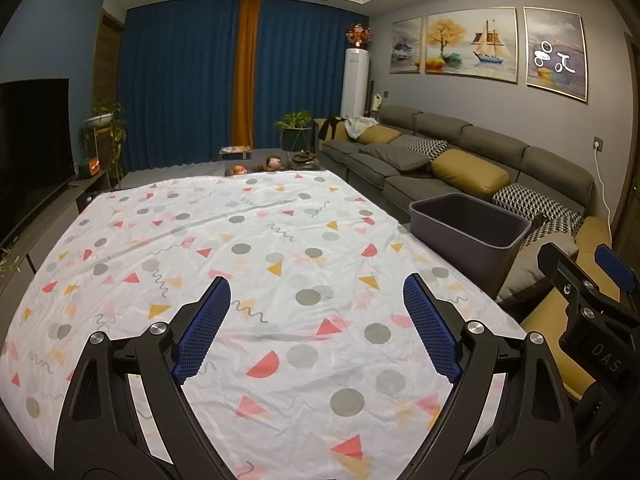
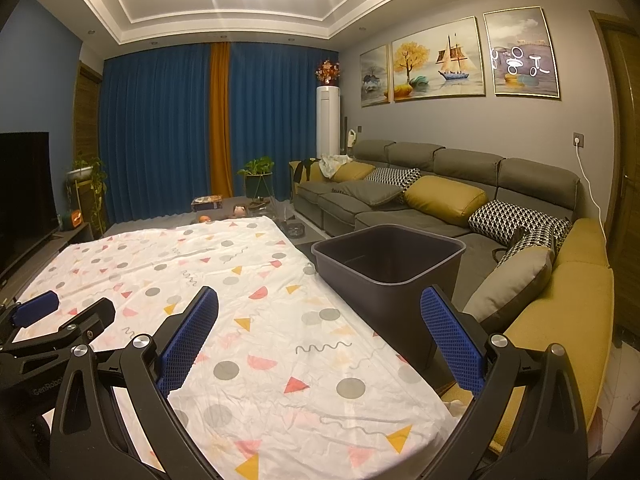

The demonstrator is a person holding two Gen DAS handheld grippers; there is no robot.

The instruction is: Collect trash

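From the left wrist view, the left gripper hangs over the near part of the table, its blue-padded jaws spread wide with nothing between them. The patterned tablecloth covers the whole top, and no piece of trash shows anywhere on it. At the right edge of the table stands the dark bin, with the sofa behind it. The right gripper pokes in at the far right of the picture, over the sofa side.

From the right wrist view, the right gripper likewise stands with jaws wide apart and holds nothing. It points toward the bin, which sits just beside the table's right edge; what can be seen of its inside looks bare. The left gripper shows at the left, low over the tablecloth. A low table with small items lies beyond the far end.

By my reading, this is either the very start or the very end of the collecting, since no trash is in sight. The next move calls for finding a piece of rubbish, perhaps out of frame, before any grasp.
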